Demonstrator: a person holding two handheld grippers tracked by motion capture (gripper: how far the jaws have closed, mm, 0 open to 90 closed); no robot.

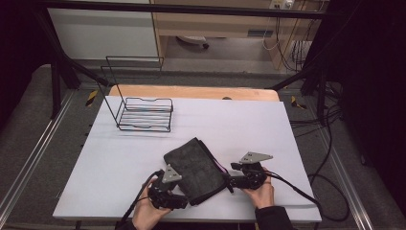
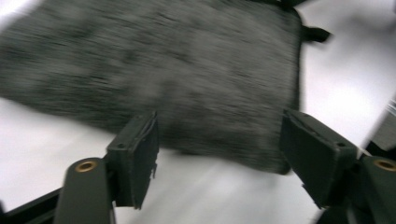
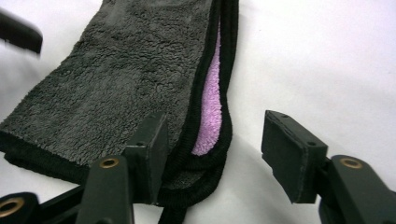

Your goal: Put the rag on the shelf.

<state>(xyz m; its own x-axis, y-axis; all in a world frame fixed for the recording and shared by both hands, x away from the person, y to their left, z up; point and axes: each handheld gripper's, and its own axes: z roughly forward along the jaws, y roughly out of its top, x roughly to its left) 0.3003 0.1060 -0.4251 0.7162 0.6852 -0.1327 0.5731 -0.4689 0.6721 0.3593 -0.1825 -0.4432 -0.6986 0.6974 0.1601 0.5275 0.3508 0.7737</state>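
A folded dark grey towel (image 1: 196,167) with black trim lies on the white table (image 1: 239,124) near the front edge. A lilac inner layer (image 3: 210,102) shows along its fold. My left gripper (image 1: 184,201) is at the towel's near left corner, jaws open, with the blurred towel (image 2: 187,70) just beyond them and nothing pressed between the pads (image 2: 140,158). My right gripper (image 1: 230,184) is at the near right corner. Its jaws stand open astride the trimmed edge (image 3: 224,135), one jaw over the towel (image 3: 116,84), the other over bare table.
A black wire rack (image 1: 143,115) stands on the table's far left. A strip of wooden tabletop (image 1: 191,91) shows behind the white sheet. Cables (image 1: 321,182) trail off the right side. Metal frame posts flank the table.
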